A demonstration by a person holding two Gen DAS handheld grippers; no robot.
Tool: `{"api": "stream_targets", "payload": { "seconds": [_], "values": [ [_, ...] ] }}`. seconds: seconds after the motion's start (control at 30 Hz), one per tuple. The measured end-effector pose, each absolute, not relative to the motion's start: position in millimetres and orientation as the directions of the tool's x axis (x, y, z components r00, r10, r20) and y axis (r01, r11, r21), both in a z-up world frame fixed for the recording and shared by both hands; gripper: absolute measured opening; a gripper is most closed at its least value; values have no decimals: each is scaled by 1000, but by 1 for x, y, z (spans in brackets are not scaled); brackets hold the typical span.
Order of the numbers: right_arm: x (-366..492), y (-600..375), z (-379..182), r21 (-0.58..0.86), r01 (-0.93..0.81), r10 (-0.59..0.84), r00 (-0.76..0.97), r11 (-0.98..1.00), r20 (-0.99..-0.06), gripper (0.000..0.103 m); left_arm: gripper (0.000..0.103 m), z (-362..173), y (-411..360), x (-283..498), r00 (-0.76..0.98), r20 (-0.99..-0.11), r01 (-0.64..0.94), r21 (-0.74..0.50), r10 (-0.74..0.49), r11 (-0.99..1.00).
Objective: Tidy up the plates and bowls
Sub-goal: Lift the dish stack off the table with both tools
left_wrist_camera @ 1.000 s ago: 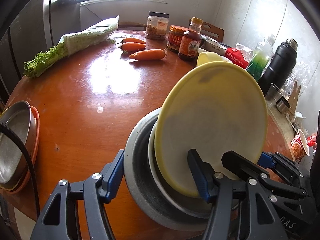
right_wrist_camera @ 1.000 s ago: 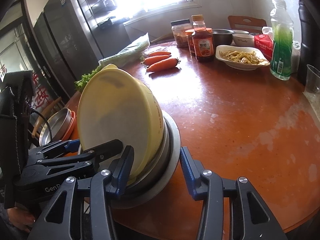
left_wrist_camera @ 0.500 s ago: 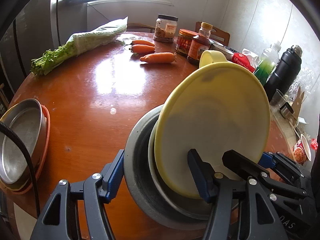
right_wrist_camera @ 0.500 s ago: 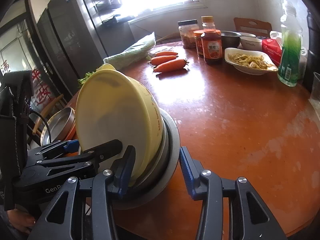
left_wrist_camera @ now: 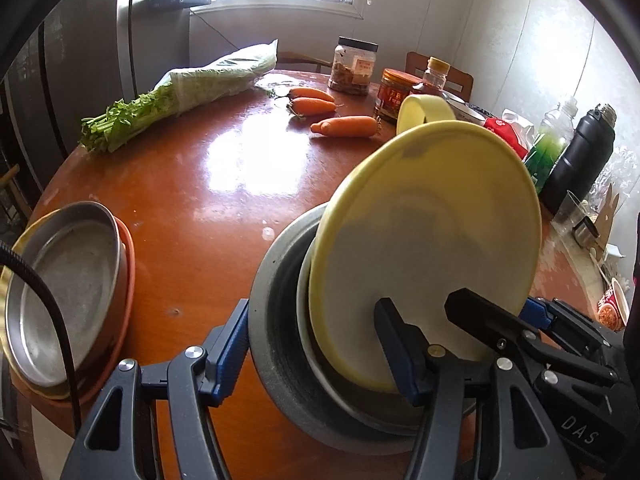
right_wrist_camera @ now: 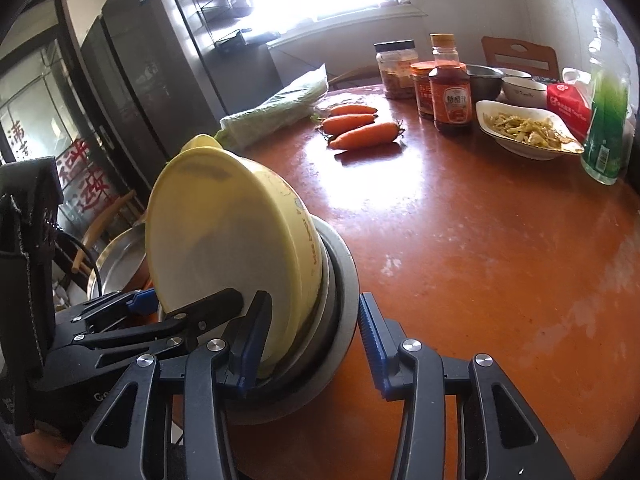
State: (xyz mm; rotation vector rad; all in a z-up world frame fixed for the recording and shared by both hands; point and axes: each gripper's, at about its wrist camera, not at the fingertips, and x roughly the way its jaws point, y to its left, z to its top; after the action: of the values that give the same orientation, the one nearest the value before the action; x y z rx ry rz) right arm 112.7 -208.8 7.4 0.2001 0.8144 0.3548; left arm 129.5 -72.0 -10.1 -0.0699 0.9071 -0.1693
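A stack of nested bowls stands tilted on its side over the near part of the round wooden table. A large yellow bowl sits innermost, with a pale bowl around it and a grey bowl outermost. My left gripper is shut on the stack, one pad outside the grey wall and the other inside the yellow bowl. From the other side my right gripper clamps it the same way. A metal plate lies on orange and gold plates at the table's left edge.
Farther back lie three carrots, bagged celery, jars and a sauce bottle. At the right stand a dish of food, a green bottle and a black flask. A dark fridge stands behind.
Both grippers have carried the bowl stack a little to the left, closer to the metal plate stack. Both grips look unchanged.
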Motion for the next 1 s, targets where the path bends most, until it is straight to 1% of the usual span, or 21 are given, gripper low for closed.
{"api": "stream_targets", "payload": {
  "seconds": [0.27,0.53,0.63,0.67,0.77,0.83,0.9,0.93,1.0],
  "values": [
    [120,-204,5,302,-234,380,631,924,-676,46,61,-11,-68,133,605,-775,118,-138,-181,983],
    [123,-209,-6,334,-216,394,614,917,-684,47,60,-15,-69,133,605,-774,127,-138,-187,982],
    [121,-210,-8,368,-214,419,602,905,-680,50,61,-17,-67,131,609,-768,130,-148,-197,980],
    [121,-213,-12,396,-202,435,585,896,-685,54,61,-18,-67,130,609,-767,133,-152,-202,979],
    [118,-216,-15,412,-190,439,590,891,-678,60,62,-21,-64,129,608,-760,140,-180,-228,974],
    [117,-217,-16,430,-181,449,582,884,-678,61,62,-23,-63,130,607,-758,135,-199,-240,971],
    [117,-216,-16,452,-190,472,572,872,-671,57,61,-23,-62,130,603,-758,139,-209,-250,968],
    [117,-215,-16,464,-201,489,567,863,-663,48,61,-24,-62,131,601,-760,137,-209,-249,968],
    [117,-215,-15,465,-189,482,571,865,-664,48,60,-24,-61,132,600,-759,134,-217,-254,967]
  ]
}}
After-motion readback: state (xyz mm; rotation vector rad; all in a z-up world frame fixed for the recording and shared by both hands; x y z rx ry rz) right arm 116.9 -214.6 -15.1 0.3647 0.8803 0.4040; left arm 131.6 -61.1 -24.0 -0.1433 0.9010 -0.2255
